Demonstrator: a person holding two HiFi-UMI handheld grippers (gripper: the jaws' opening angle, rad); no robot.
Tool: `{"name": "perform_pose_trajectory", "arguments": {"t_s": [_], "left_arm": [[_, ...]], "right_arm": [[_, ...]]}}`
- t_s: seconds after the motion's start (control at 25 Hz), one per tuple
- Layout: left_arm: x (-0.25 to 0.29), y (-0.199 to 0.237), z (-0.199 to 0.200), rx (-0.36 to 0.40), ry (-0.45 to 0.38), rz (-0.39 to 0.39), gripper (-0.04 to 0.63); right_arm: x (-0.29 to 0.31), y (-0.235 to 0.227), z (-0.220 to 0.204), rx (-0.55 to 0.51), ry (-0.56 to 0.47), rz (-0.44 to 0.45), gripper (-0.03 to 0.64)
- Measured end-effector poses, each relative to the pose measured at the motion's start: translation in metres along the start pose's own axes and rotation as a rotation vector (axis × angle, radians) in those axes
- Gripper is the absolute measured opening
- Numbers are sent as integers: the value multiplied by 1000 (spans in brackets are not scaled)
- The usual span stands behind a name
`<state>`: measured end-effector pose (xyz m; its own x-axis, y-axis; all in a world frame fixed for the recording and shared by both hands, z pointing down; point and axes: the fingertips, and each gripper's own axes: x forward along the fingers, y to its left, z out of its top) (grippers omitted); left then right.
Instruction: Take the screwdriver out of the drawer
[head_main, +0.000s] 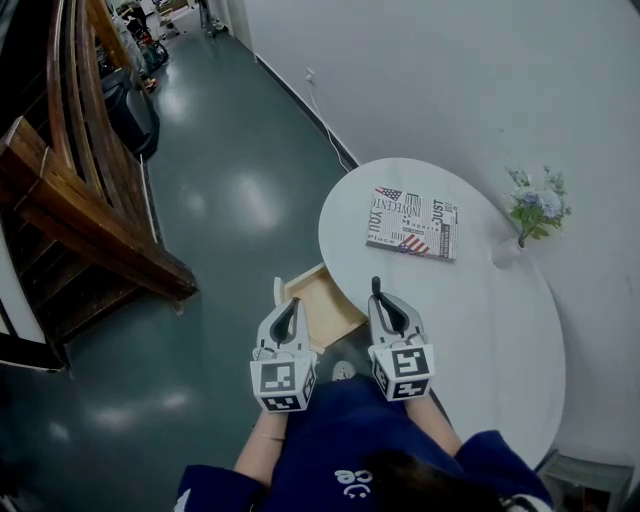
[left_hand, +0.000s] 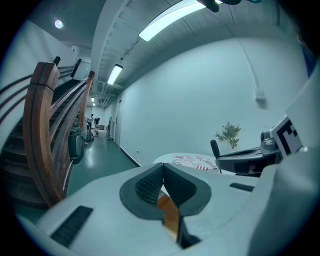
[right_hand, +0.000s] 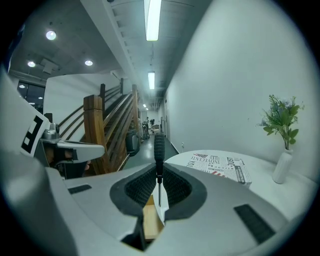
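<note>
Screwdriver stands clamped in right gripper just beside the open drawer; left gripper, jaws together, seemingly over its front rim.

Tools side by side, tilted slightly down. Jaws of left tool together, empty. On right tool, jaws clamp screwdriver shaft.

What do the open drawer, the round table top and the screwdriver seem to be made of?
The open pale drawer: probably bare wood, tan and matte. The round white table top: smooth painted or laminated board, with a faint sheen. The black-handled screwdriver: a matte handle, likely rubber or plastic; the thin shaft looks like metal.
</note>
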<state>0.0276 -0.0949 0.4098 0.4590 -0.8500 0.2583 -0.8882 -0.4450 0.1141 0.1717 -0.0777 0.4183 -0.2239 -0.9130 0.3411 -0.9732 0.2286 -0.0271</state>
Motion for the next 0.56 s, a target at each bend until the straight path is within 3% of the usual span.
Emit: {"name": "perform_pose_trajectory", "arguments": {"t_s": [0.56], "left_arm": [[-21,-12,-9,-12,-13,29,5]], "right_arm": [[-20,15,-5,-34,-6,44,48]]}}
